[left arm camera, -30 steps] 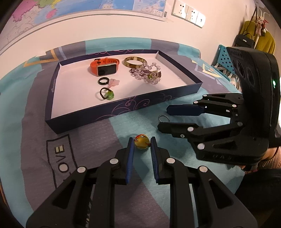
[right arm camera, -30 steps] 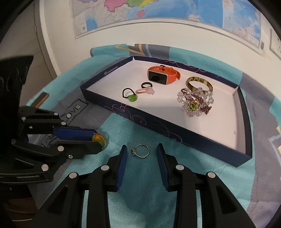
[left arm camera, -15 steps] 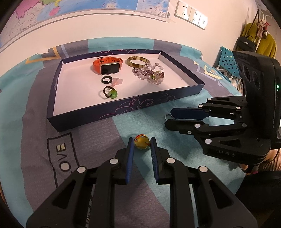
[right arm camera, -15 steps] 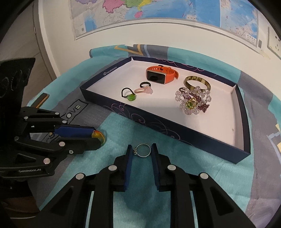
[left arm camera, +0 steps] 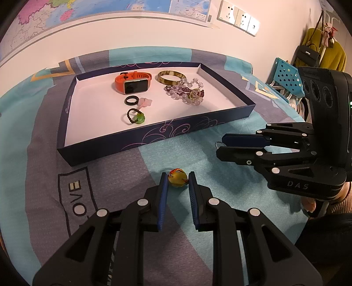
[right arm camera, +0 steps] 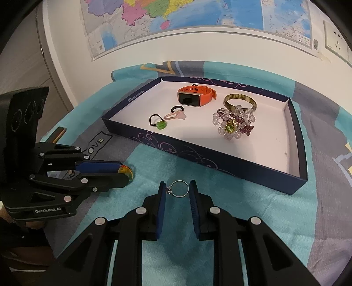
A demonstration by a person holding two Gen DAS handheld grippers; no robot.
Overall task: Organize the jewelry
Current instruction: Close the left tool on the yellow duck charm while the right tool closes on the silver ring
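Right hand-held gripper (right arm camera: 177, 191): its jaws have closed in from the wider spread of a second ago; the blue pads now touch both sides of the silver ring (right arm camera: 179, 189), which sits on the teal cloth (right arm camera: 231, 211).
Left hand-held gripper (left arm camera: 177, 180): unchanged from a second ago, jaws narrow and closed against the yellow bead (left arm camera: 177, 179), which rests on the cloth in front of the tray.
Tray (left arm camera: 154, 140): dark blue, white floor, just beyond both grippers; slightly nearer in the left view than before.
Tray contents: orange smartwatch (left arm camera: 133, 84), amber bangle (left arm camera: 171, 77), clear and purple bead bracelets (left arm camera: 187, 92), black ring (left arm camera: 131, 100), pink clip (left arm camera: 145, 102), black band with a green charm (left arm camera: 136, 117); all lie as before.
Wall: a map (right arm camera: 198, 19) and sockets (left arm camera: 238, 17).
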